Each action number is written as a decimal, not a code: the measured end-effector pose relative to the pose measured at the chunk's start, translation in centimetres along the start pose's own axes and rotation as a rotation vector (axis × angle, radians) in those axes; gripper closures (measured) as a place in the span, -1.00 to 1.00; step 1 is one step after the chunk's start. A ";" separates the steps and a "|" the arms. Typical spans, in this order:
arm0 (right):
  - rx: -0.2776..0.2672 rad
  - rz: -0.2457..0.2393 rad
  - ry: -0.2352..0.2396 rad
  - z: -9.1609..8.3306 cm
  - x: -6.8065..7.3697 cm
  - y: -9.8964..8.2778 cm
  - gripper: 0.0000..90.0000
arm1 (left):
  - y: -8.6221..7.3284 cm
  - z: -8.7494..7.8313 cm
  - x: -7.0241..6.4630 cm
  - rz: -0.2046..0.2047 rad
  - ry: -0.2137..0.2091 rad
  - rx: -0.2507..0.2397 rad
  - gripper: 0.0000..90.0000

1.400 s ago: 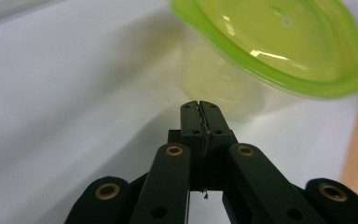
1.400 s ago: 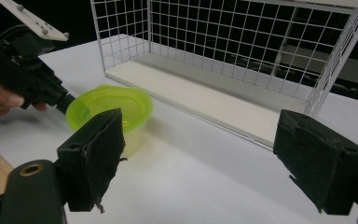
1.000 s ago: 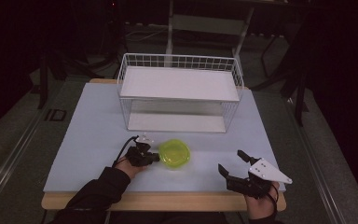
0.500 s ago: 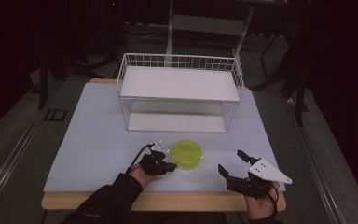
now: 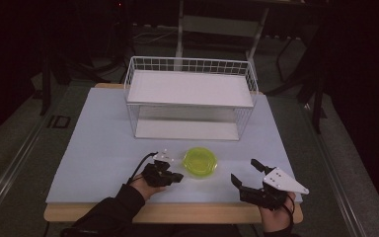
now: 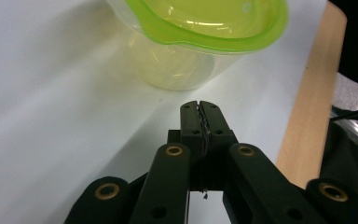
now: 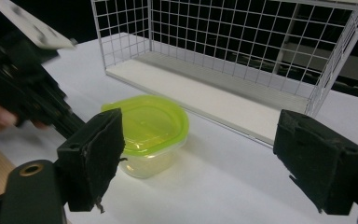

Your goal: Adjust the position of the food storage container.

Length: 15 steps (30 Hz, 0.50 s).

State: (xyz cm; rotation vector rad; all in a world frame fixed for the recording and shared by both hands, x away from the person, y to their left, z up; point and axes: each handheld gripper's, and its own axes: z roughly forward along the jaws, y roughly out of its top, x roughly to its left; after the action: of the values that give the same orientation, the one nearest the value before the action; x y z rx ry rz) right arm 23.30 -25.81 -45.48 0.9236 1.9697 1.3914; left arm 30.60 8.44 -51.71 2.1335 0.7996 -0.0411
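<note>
On the white desk [image 5: 103,148] from above, the lidded tub [image 5: 200,161] sits just ahead of the left gripper [image 5: 176,177], jaws pressed together; in the right gripper [image 7: 196,163] view it lies between spread jaws, probably light, slick, best gripped under the rim.

rack [image 5: 190,89]: far middle of table [image 5: 94,148], two shelves, open toward near edge
container [image 5: 200,161]: on table, before rack, well apart from it
left gripper [image 5: 177,177]: just left of container, near edge
right gripper [image 5: 243,173]: right of container, apart, at near edge
</note>
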 end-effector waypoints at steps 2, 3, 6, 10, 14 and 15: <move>0.001 0.000 0.000 0.1 0.0 0.0 -0.65 | -0.1 -1.2 0.1 0.005 0.000 -0.018 0.95; 0.005 0.000 0.000 0.1 0.1 0.0 -0.65 | -0.1 -2.5 0.2 0.005 0.004 -0.046 0.91; 0.011 -0.001 0.005 0.2 0.1 0.0 -0.65 | -0.2 -3.7 0.3 0.012 -0.009 -0.078 0.83; 0.033 0.004 0.009 0.5 0.0 -0.1 -0.65 | -0.3 -5.7 0.3 0.021 -0.018 -0.117 0.49; 0.043 0.014 0.011 0.6 -0.1 -0.2 -0.67 | -0.4 -7.0 0.2 0.012 -0.050 -0.153 0.11; 0.070 0.021 0.022 0.8 -0.3 -0.2 -0.70 | -0.5 -7.1 0.2 0.007 -0.049 -0.160 -0.20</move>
State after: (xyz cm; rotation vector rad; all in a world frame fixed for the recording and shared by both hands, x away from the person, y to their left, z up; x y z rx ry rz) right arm 24.04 -25.64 -45.93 0.9671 2.0420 1.3578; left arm 28.76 13.88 -47.43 1.9771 0.7415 -0.0248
